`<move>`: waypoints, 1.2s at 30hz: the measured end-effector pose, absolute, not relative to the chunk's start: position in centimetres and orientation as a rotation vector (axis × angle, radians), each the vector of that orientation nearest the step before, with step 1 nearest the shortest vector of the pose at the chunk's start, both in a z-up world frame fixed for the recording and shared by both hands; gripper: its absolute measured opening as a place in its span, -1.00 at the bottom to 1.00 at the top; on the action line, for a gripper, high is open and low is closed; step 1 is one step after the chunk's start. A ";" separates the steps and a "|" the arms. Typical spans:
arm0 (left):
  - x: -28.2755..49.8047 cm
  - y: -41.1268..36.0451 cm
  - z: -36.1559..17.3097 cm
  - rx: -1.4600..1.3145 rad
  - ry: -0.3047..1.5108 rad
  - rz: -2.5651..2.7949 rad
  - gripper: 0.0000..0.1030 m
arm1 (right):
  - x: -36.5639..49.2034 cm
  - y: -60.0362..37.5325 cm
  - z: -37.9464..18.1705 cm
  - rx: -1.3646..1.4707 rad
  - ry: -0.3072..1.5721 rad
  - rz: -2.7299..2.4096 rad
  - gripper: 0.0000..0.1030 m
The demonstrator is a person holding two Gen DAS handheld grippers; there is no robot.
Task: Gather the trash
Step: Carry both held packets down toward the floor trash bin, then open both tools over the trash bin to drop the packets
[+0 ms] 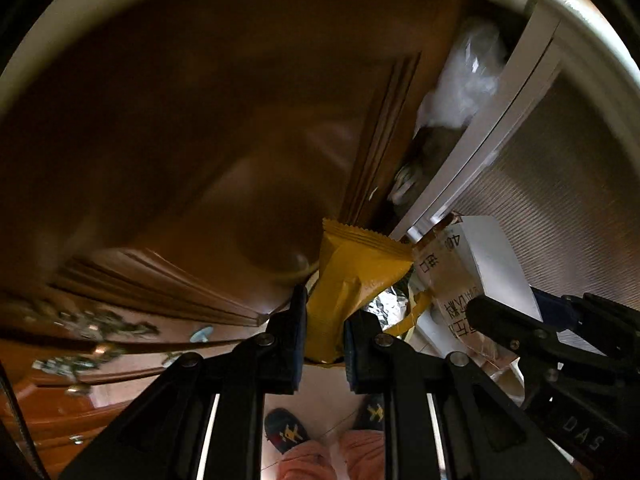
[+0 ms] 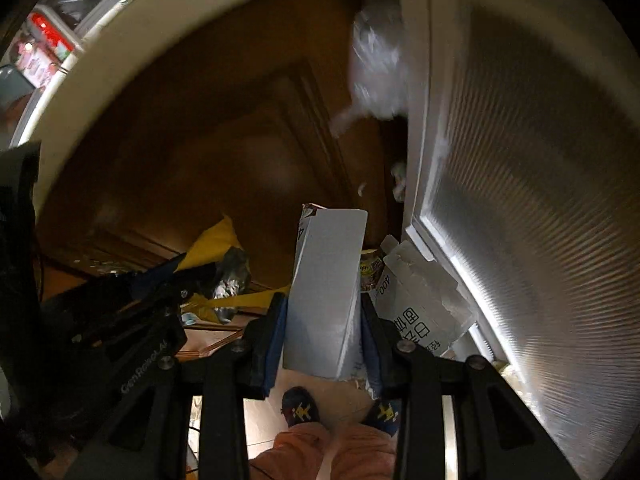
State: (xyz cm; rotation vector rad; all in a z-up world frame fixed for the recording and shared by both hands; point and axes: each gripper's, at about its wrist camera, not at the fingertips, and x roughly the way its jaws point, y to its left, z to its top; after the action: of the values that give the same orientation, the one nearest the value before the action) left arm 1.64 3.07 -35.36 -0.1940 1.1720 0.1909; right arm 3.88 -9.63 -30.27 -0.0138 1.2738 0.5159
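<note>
Trash fills both claws: on the left, the left gripper (image 1: 324, 332) clenches a yellow wrapper (image 1: 352, 276); to its right, the right gripper (image 2: 324, 336) clamps a white carton (image 2: 326, 292), above slippers (image 2: 300, 404) near a wooden cabinet (image 1: 180, 140).

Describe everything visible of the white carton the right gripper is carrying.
The white carton is a tall, plain cardboard box, its broad face blank, with dark print and a torn brownish flap at its upper left edge. It stands nearly upright, clamped at its lower part by the right gripper, whose blue-padded jaws press both sides. In the left wrist view it shows beside the yellow wrapper. Printed packaging lies just to its right. Its bottom looks crumpled.
</note>
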 end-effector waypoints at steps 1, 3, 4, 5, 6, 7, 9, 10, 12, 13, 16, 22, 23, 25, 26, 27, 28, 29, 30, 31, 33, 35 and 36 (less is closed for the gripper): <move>1.7 2.8 -36.1 -0.191 1.179 0.195 -0.73 | 4.0 -9.7 -31.1 -0.011 1.282 0.511 -0.32; 1.9 2.3 -37.5 -0.182 1.189 0.195 -0.72 | 4.1 -9.6 -32.7 -0.001 1.295 0.512 -0.32; 2.0 2.2 -37.9 -0.175 1.192 0.195 -0.72 | 4.2 -9.6 -33.5 -0.001 1.300 0.513 -0.32; 2.1 2.0 -38.3 -0.167 1.194 0.195 -0.71 | 4.2 -9.5 -33.9 -0.002 1.302 0.514 -0.31; 2.3 1.8 -38.8 -0.158 1.197 0.194 -0.71 | 4.3 -9.5 -34.5 -0.003 1.305 0.513 -0.31; 2.5 1.6 -39.3 -0.150 1.201 0.194 -0.70 | 4.3 -9.5 -35.0 -0.003 1.307 0.508 -0.31; 2.8 1.4 -40.1 -0.138 1.209 0.190 -0.68 | 4.8 -9.5 -35.6 0.011 1.317 0.501 -0.31; 3.0 1.2 -40.4 -0.133 1.210 0.188 -0.66 | 5.1 -9.6 -35.9 0.020 1.323 0.496 -0.31; 3.7 1.6 -41.0 -0.128 1.207 0.177 -0.64 | 5.5 -9.6 -36.5 0.036 1.334 0.488 -0.31; 4.0 1.7 -41.1 -0.125 1.206 0.173 -0.62 | 5.7 -10.0 -36.9 0.044 1.335 0.488 -0.31; 4.9 1.7 -41.7 -0.115 1.202 0.155 -0.58 | 6.0 -10.4 -37.9 0.051 1.331 0.486 -0.30; 5.9 1.6 -42.4 -0.103 1.200 0.126 -0.31 | 6.8 -11.1 -39.8 0.058 1.358 0.467 -0.28; 6.1 1.5 -42.5 -0.100 1.202 0.120 -0.26 | 7.0 -11.2 -40.0 0.066 1.367 0.461 -0.28; 6.4 1.2 -42.6 -0.092 1.206 0.115 -0.18 | 7.3 -11.4 -40.1 0.084 1.375 0.451 -0.20; 6.5 1.1 -42.7 -0.086 1.209 0.111 -0.13 | 7.4 -11.5 -40.0 0.090 1.374 0.448 -0.06; 6.6 1.0 -42.6 -0.079 1.211 0.113 -0.13 | 7.5 -11.5 -40.0 0.093 1.371 0.447 0.01; 6.7 1.0 -42.6 -0.078 1.213 0.111 -0.09 | 7.5 -11.5 -39.8 0.094 1.365 0.444 0.03; 6.8 1.0 -42.7 -0.078 1.218 0.108 -0.06 | 7.5 -11.5 -39.6 0.090 1.356 0.438 0.03; 6.8 1.0 -42.7 -0.079 1.224 0.108 -0.04 | 7.4 -11.5 -39.3 0.082 1.345 0.432 0.03; 6.8 1.0 -42.6 -0.080 1.227 0.108 -0.02 | 7.3 -11.5 -38.9 0.076 1.336 0.428 0.03; 6.7 1.2 -42.3 -0.085 1.235 0.111 -0.01 | 6.9 -11.5 -38.2 0.067 1.319 0.420 0.03; 6.5 1.3 -42.0 -0.092 1.241 0.116 -0.01 | 7.0 -12.3 -37.9 0.057 1.306 0.413 0.03; 6.3 1.4 -41.8 -0.097 1.242 0.119 -0.01 | 7.1 -12.6 -37.8 0.055 1.303 0.410 0.03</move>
State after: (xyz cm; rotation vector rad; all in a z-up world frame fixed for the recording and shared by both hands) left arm 6.33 1.42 -41.78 -0.0969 1.2423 0.1190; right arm 7.09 -12.61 -37.81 0.0547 1.3031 0.4096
